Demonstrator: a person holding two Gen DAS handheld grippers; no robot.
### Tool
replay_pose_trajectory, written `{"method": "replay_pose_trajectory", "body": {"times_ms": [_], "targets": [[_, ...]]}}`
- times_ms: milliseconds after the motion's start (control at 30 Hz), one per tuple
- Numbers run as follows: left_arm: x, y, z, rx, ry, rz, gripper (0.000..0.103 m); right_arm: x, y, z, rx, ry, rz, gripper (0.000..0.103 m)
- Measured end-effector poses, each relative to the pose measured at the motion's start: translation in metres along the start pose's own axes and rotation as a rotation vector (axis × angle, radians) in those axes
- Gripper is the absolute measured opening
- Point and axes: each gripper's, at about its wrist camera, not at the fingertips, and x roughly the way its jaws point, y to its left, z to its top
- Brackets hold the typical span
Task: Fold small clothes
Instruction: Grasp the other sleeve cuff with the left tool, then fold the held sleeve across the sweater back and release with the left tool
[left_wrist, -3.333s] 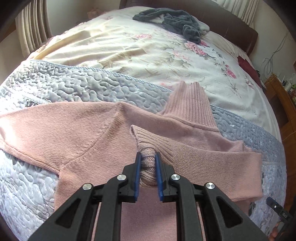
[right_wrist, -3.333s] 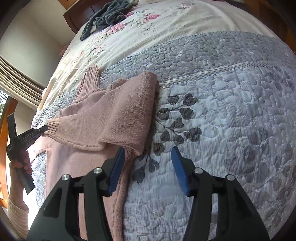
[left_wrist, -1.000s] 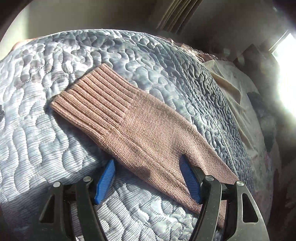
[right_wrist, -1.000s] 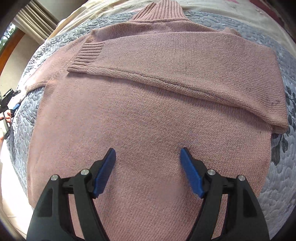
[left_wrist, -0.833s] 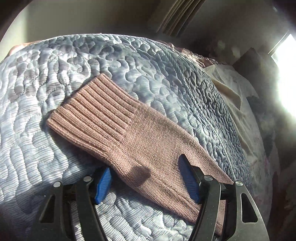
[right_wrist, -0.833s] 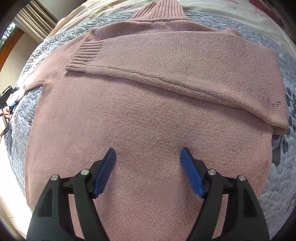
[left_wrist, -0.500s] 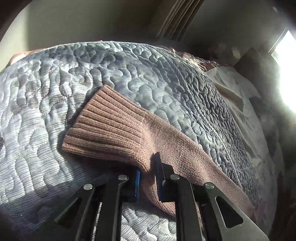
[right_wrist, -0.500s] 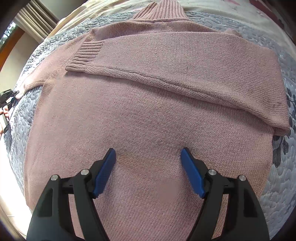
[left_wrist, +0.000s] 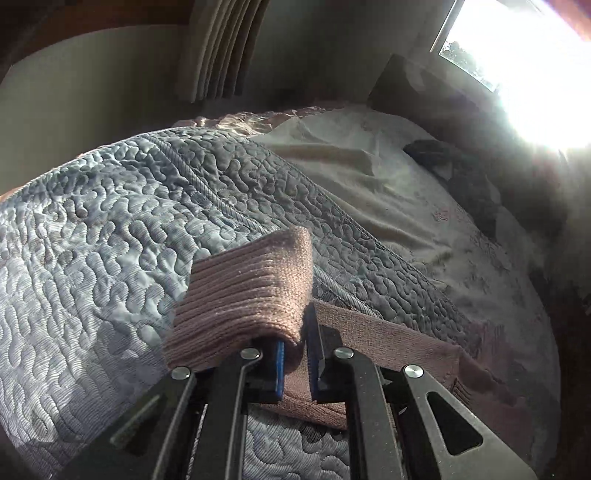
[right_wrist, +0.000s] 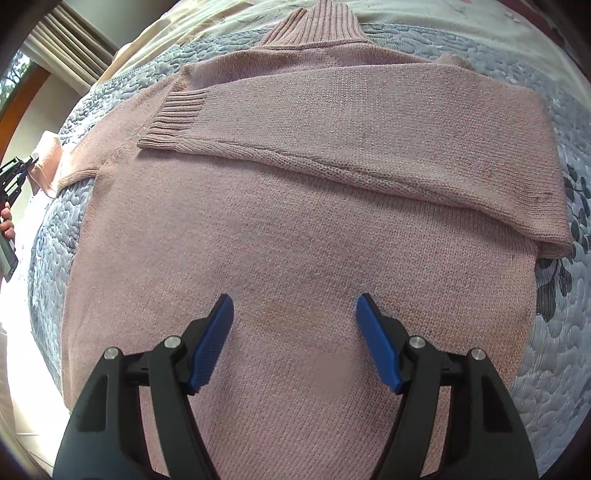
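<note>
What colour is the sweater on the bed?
Dusty pink sweater, seen best in the right wrist view.

Left view is dim and hazy, with window (left_wrist: 517, 55) glare washing out its upper right; right view is bright, even and sharp, with fisheye-curved dark corners.

sweater (right_wrist: 295, 229) on quilt (right_wrist: 546, 369) — one sleeve (right_wrist: 369, 122) across chest | collar (right_wrist: 317, 22) at far end

Dusty-pink ribbed sweater (right_wrist: 295, 221) on grey-blue squiggle-quilted bedspread (left_wrist: 110, 229).
</note>
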Motion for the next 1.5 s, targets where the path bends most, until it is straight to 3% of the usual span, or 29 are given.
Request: {"method": "replay_pose_trajectory", "body": {"times_ms": [233,500,833,1000,1100,1167,1200,1333,1500], "targets": [[0.015,-0.099,-0.041,0.066,0.064,-0.149,0.009,-0.021,-0.012,-0.004,0.001,-0.037,-0.013,0.068],[0.036,-0.158,-0.091,0.083,0.148,-0.269,0.009,-0.015,-0.030,-0.007,0.039,-0.035,0.002,0.068],[0.085,-0.149,-0.141,0.062,0.321,-0.247,0.010,-0.007,-0.031,-0.007,0.045,-0.039,0.009,0.069],[0.084,-0.144,-0.148,0.078,0.358,-0.261,0.015,-0.005,-0.029,-0.006,0.036,-0.030,-0.002,0.070],[0.061,-0.136,-0.144,0.105,0.388,-0.284,0.029,-0.007,-0.028,-0.003,0.033,-0.024,-0.003,0.070],[0.036,-0.120,-0.131,0.090,0.322,-0.247,0.058,-0.010,-0.024,0.001,0.028,-0.025,0.003,0.070],[0.025,-0.110,-0.121,0.077,0.276,-0.233,0.062,-0.012,-0.021,0.002,0.024,-0.029,0.009,0.070],[0.023,-0.081,-0.075,0.084,0.208,-0.103,0.063,-0.015,0.000,0.020,0.011,-0.033,0.053,0.070],[0.062,-0.058,-0.051,0.133,0.254,0.019,0.062,-0.015,0.045,0.053,-0.054,-0.047,0.074,0.070]]}}
